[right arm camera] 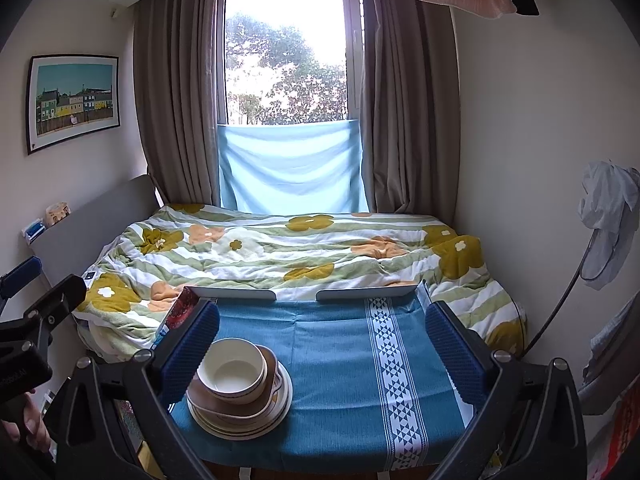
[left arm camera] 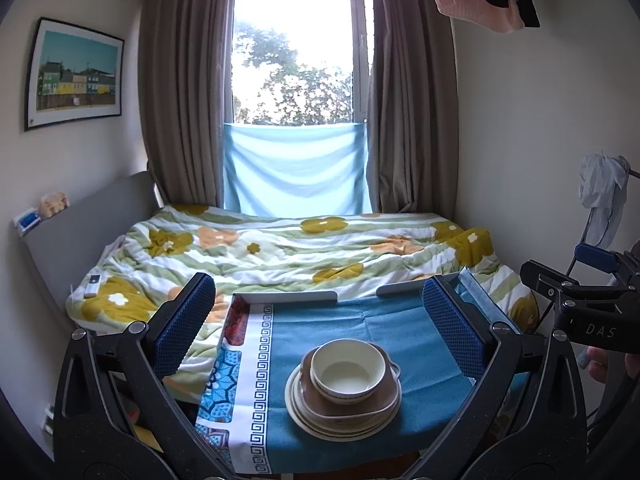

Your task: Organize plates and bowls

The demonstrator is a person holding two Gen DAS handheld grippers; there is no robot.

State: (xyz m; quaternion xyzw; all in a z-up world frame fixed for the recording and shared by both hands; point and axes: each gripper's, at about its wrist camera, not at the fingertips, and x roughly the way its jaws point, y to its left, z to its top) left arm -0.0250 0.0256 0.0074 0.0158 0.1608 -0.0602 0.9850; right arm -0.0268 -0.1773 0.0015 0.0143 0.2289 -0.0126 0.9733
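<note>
Crockery nested in one stack on the blue tablecloth [left arm camera: 344,316].
White bowl [left arm camera: 348,370] sits in brown dish [left arm camera: 386,400] atop plates [left arm camera: 304,416], saving space; left gripper [left arm camera: 316,328] and right gripper [right arm camera: 320,344] both hover open, empty.

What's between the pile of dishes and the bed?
Only bare blue tablecloth, then the table's raised white edge. Both wrist views show that.

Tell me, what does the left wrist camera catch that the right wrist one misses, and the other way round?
Only the left wrist view shows the cloth's white key-pattern border. Only the right wrist view shows its triangle-patterned stripe. Both show the cream bowl stacked on a brown dish and plates, with open grippers, left and right, held above.
</note>
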